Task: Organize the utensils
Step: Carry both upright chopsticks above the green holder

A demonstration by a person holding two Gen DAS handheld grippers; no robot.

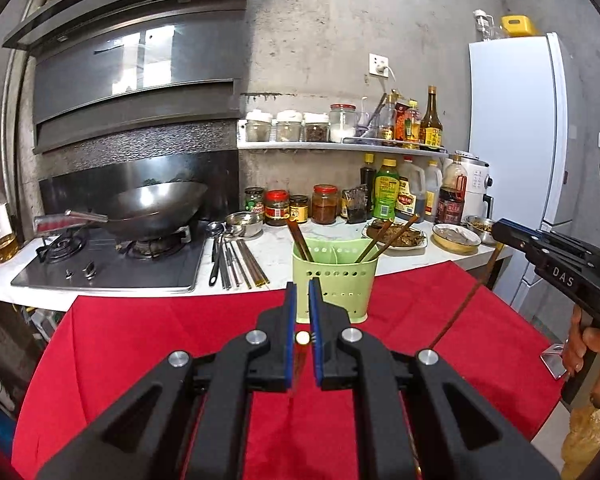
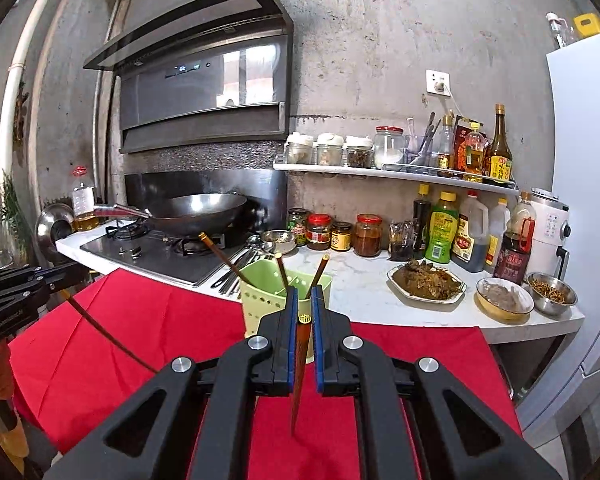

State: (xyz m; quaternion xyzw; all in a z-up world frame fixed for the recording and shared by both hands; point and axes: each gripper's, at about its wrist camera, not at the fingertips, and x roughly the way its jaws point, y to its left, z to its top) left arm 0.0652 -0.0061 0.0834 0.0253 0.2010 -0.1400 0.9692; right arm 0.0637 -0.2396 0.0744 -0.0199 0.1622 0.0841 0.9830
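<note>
Both sets of tongs are clamped down tight, each on a single brown chopstick. The left gripper [image 1: 302,300] has its blue pads [image 1: 290,320] pinched on a chopstick [image 1: 302,338] seen almost end-on from its own camera, so mostly you get the round gold cap; from the right wrist view that same stick hangs slanting down from the gripper toward the red cloth. The right gripper [image 2: 304,304] holds its chopstick [image 2: 299,364] just under the gold-capped top, with the pointed end hanging down over the red tablecloth [image 2: 148,328]. Can't tell whether either tip touches the cloth.

Straight ahead of both grippers is the green utensil holder [image 1: 334,280], a perforated plastic caddy with a divider, standing at the far edge of the red cloth, right up against the white counter. It already has a few matching chopsticks [image 1: 300,240] leaning in it, some in the left compartment, some in the right.

Past that, on the counter [image 2: 356,280]: a bundle of loose metal chopsticks and spoons [image 1: 232,260] lying beside the gas hob [image 1: 108,264], a wok [image 1: 156,204] on the burner, sauce jars along the wall, a plate of cooked food [image 2: 426,280] and small bowls toward the right edge.
</note>
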